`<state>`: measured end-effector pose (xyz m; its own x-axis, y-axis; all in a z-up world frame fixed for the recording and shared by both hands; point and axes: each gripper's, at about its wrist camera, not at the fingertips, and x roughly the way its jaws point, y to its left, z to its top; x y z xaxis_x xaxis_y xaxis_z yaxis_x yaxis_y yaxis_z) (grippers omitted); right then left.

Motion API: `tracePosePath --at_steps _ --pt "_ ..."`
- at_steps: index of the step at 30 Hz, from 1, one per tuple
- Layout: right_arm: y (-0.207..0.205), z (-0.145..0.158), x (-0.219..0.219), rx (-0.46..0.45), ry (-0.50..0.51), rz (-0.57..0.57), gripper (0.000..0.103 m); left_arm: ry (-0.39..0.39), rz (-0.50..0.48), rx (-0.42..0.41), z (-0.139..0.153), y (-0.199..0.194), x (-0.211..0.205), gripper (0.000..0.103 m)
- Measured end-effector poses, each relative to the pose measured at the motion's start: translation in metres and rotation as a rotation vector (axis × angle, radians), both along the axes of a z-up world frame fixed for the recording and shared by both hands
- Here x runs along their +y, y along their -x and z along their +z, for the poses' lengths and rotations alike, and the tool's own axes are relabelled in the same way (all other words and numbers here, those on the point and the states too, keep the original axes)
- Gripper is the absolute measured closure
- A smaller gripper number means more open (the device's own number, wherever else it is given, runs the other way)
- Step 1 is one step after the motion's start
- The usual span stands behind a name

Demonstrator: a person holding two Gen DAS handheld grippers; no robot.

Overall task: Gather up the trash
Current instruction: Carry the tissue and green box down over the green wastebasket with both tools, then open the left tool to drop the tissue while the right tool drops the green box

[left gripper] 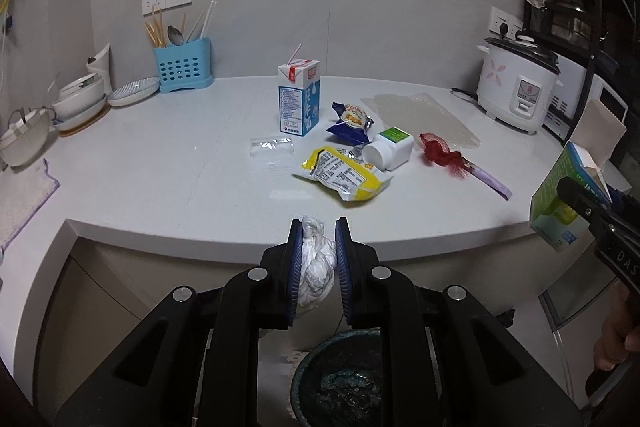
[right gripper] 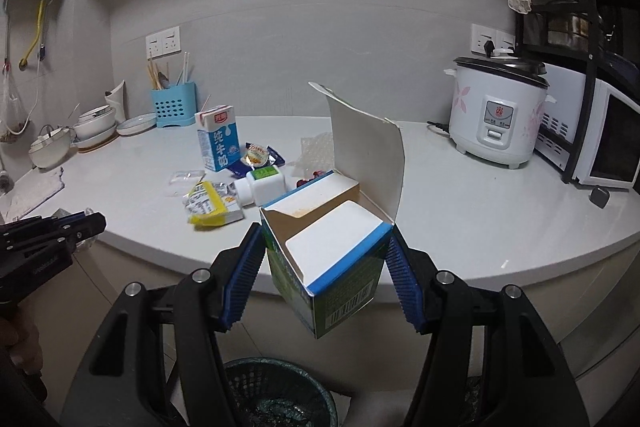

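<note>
My left gripper (left gripper: 318, 227) is shut on a crumpled white tissue (left gripper: 317, 267), held off the counter's front edge above a dark mesh trash bin (left gripper: 340, 379). My right gripper (right gripper: 326, 239) is shut on an open green and blue carton box (right gripper: 332, 259), also above the bin (right gripper: 276, 391); the box shows at the right of the left wrist view (left gripper: 560, 203). On the counter lie a blue milk carton (left gripper: 299, 99), a blue snack packet (left gripper: 350, 123), a yellow wrapper (left gripper: 344, 177), a white bottle (left gripper: 390, 149), a clear plastic bag (left gripper: 272, 155) and red netting (left gripper: 442, 155).
A rice cooker (left gripper: 516, 87) and a microwave (right gripper: 600, 139) stand at the right. A blue utensil holder (left gripper: 182, 65) and stacked bowls (left gripper: 78, 99) stand at the back left. A cloth (left gripper: 24, 199) lies at the left edge. A bubble wrap sheet (left gripper: 420, 117) lies behind the bottle.
</note>
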<state>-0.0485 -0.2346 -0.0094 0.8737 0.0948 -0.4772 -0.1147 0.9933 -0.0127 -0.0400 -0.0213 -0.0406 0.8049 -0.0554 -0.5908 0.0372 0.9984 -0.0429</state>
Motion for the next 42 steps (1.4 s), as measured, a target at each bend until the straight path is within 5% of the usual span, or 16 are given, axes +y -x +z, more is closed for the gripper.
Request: tracePosePath --at_steps 10,42 --pt "0.053 -0.051 0.014 0.012 -0.001 0.046 0.045 0.050 -0.053 0.034 -0.060 0.031 -0.022 0.087" --pt "0.030 -0.267 0.009 0.368 0.009 0.022 0.045 0.065 -0.096 0.318 -0.269 0.013 -0.043 0.087"
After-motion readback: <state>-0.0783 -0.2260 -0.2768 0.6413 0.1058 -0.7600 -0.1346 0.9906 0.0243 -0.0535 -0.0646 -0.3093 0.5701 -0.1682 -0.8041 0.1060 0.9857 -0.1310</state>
